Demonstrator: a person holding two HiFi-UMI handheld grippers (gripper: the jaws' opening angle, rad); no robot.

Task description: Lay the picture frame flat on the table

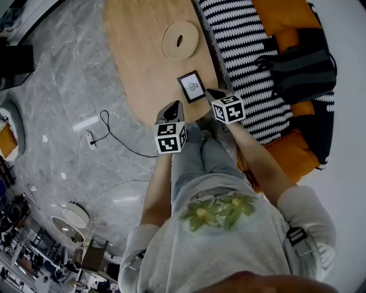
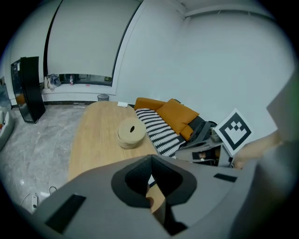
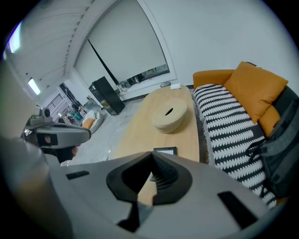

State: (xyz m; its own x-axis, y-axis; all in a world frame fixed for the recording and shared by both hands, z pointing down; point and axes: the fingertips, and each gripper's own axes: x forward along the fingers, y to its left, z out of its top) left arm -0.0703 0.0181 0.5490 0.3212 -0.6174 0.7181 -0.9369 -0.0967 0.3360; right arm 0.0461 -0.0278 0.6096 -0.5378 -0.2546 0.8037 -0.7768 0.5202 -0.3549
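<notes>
Grey stone floor (image 1: pixel 51 86) surrounded a pale oval wooden worktop (image 1: pixel 137 57). At the picture's centre, by the worktop's near edge, the left tool (image 1: pixel 174 106) and right tool (image 1: pixel 215 92) each had jaws pressed together on nothing. Just above and between them the dark picture frame (image 1: pixel 191 86) lay flat on the wood. Higher up sat a round beige box (image 1: pixel 180 40), and a striped throw (image 1: pixel 246 51) over an orange sofa (image 1: pixel 283 14) filled the upper right

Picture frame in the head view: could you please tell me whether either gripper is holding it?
No, the picture frame lies on the table, with neither the left gripper nor the right gripper clasping it.
</notes>
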